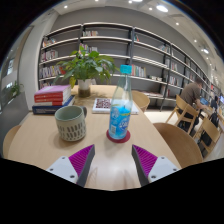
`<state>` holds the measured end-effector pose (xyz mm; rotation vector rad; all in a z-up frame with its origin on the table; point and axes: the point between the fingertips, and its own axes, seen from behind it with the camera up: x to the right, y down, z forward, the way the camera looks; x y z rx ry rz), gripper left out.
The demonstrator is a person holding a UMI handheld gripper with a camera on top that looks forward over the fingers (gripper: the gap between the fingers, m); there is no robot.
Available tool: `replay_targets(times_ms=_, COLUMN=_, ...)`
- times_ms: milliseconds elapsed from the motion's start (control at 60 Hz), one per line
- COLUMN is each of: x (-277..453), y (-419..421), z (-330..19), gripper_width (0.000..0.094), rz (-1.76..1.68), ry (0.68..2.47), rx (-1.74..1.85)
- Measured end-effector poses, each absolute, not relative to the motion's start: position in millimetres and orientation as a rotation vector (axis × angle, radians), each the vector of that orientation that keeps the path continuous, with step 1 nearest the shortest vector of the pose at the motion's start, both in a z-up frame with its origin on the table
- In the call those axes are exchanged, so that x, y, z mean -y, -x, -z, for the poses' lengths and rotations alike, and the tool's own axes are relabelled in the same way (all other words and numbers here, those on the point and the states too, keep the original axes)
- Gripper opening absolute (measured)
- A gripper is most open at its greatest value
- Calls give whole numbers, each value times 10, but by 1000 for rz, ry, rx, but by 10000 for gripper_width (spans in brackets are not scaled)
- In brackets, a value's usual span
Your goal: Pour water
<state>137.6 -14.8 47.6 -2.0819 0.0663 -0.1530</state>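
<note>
A clear plastic water bottle [120, 112] with a blue label stands upright on a red coaster [119, 136] on the wooden table [40, 150], just ahead of my fingers. A ribbed grey-green cup [70, 122] stands to its left. My gripper [113, 162] is open and empty, its purple pads [82, 158] spread wide on either side, short of the bottle.
A potted plant [86, 68] stands behind the cup. Stacked books [51, 97] lie at the far left, and a checkered board [104, 103] lies behind the bottle. Wooden chairs [186, 118] stand to the right. Bookshelves [140, 50] line the back wall.
</note>
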Motion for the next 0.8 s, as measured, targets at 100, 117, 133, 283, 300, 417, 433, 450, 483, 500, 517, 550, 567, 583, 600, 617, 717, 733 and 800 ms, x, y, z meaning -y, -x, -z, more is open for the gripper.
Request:
replay_targets(times_ms=100, x=544, y=-1044, z=-560, gripper_width=752, rz=138, ry=2112, rx=-52)
replay_targets(times_ms=117, x=608, y=-984, z=-602, gripper_width=753, rz=129, ry=2117, rx=-50)
replay_targets(times_ms=133, x=674, y=-911, z=-633, gripper_width=753, rz=120, ry=2119, rx=-49)
replay_targets(times_ms=283, x=1037, y=-377, z=-1127, gripper_width=754, rz=56, ry=2089, rx=-54)
replay_targets(times_ms=300, x=1066, y=-328, z=-1192, gripper_width=752, rz=52, ry=2082, rx=-57)
replay_targets(times_ms=417, x=1200, y=-38, z=-1610, gripper_width=751, rz=34, ry=2040, rx=-59)
replay_targets(times_ms=433, x=1224, y=2, z=-1669, gripper_width=752, rz=33, ry=2032, rx=-56)
replay_targets(times_ms=450, x=1250, y=40, z=-1728, gripper_width=752, rz=31, ry=2025, rx=-55)
replay_targets(times_ms=483, x=1295, y=107, z=-1832, gripper_width=751, rz=27, ry=2012, rx=-56)
replay_targets(times_ms=500, x=1318, y=141, z=-1880, gripper_width=752, rz=25, ry=2005, rx=-56)
replay_targets(times_ms=517, x=1299, y=149, z=-1918, gripper_width=752, rz=22, ry=1999, rx=-54)
replay_targets(times_ms=550, x=1337, y=211, z=-2009, gripper_width=749, rz=21, ry=1985, rx=-52)
replay_targets(times_ms=567, x=1355, y=232, z=-2046, gripper_width=750, rz=22, ry=1980, rx=-53)
replay_targets(times_ms=583, x=1369, y=250, z=-2062, gripper_width=749, rz=21, ry=1974, rx=-53)
replay_targets(times_ms=600, x=1382, y=275, z=-2084, gripper_width=749, rz=22, ry=1972, rx=-53)
replay_targets(times_ms=617, x=1399, y=293, z=-2108, gripper_width=749, rz=23, ry=1970, rx=-53)
replay_targets(times_ms=717, x=1481, y=377, z=-2239, gripper_width=748, rz=43, ry=1962, rx=-38)
replay_targets(times_ms=733, x=1501, y=362, z=-2264, gripper_width=750, rz=44, ry=1959, rx=-34)
replay_targets(times_ms=800, x=1539, y=432, z=-2379, gripper_width=750, rz=41, ry=1950, rx=-27)
